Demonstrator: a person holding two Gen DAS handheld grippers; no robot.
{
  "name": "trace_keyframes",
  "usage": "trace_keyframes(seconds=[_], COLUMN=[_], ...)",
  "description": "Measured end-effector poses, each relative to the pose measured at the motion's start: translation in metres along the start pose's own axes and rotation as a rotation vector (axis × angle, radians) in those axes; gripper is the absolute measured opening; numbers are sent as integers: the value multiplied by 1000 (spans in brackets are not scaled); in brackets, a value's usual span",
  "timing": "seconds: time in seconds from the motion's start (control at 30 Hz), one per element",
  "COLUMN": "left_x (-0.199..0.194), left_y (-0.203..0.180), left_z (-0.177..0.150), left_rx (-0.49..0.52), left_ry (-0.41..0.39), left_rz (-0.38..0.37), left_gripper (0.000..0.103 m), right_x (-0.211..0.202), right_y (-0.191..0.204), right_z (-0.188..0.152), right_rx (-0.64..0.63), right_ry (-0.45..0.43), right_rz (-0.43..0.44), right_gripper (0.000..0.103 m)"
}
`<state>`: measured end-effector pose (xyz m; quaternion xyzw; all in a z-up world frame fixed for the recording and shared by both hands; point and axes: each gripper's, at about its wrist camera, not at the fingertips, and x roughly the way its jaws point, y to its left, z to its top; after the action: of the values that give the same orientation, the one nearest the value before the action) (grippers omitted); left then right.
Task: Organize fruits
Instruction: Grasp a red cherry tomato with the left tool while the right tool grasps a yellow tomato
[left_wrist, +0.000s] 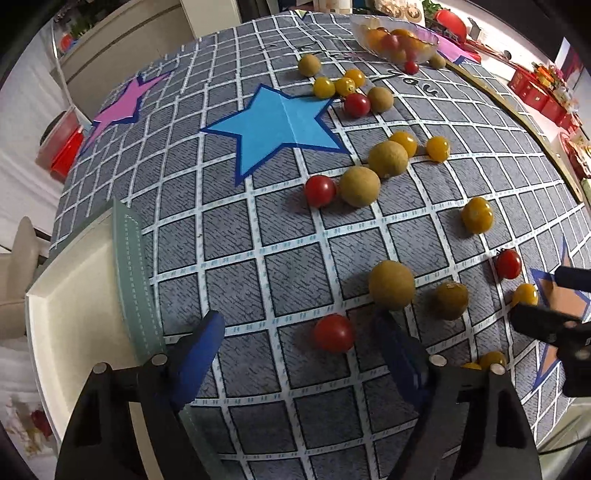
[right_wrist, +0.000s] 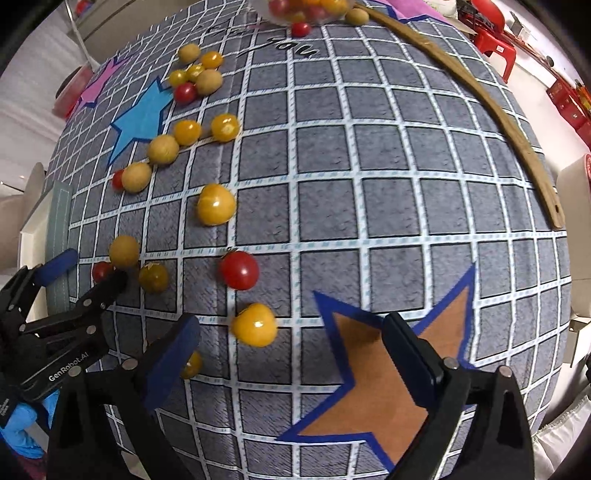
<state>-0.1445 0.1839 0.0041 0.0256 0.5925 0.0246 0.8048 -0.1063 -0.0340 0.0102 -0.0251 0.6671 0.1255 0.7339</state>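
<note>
Fruits (left_wrist: 359, 185) scattered on grid cloth (left_wrist: 258, 266): red/yellow tomatoes, tan longans (round).

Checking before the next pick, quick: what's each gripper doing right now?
Left gripper: jaws open, holding nothing; a red tomato lies between them.
Right gripper: jaws open, empty; a yellow tomato lies between them.

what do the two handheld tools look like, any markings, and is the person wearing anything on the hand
Both tools are alike: black angular frames with silver round rivets, and two fingers tipped with blue pads. The left tool appears from outside in the right wrist view, where white "GenRobot.AI" lettering runs along its black arm. A blue glove shows beside it. The right tool shows no lettering in view. No cables are visible.
</note>
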Motion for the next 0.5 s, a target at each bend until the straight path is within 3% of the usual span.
trace_keyframes(seconds=[0.1, 0.17, 0.27, 0.3, 0.33, 0.5], left_x=[-1, -3, -5, -7, -7, -18], left_y=[-3, -7, -15, -15, -14, 4], left_z=[2, 1, -1, -3, -3, -9], left_rx=[-1, 0, 0, 1, -6, -107], left_ry=[-1, -4, -6, -6, -2, 9], left_rz=[-28, -55, -78, -83, -89, -157], left_gripper=[64, 50, 23, 22, 22, 22], right_x=[3, 4, 6, 10, 10, 12], right_y=[11, 20, 37, 49, 50, 50], right_z=[-2, -2, 1, 8, 8, 12], right_rx=[-22, -46, -83, -88, -81, 1], right_ry=[-3, -10, -25, -28, -28, -18], right_rz=[-35, -58, -81, -75, -49, 40], right_gripper=[87, 77, 49, 33, 24, 24])
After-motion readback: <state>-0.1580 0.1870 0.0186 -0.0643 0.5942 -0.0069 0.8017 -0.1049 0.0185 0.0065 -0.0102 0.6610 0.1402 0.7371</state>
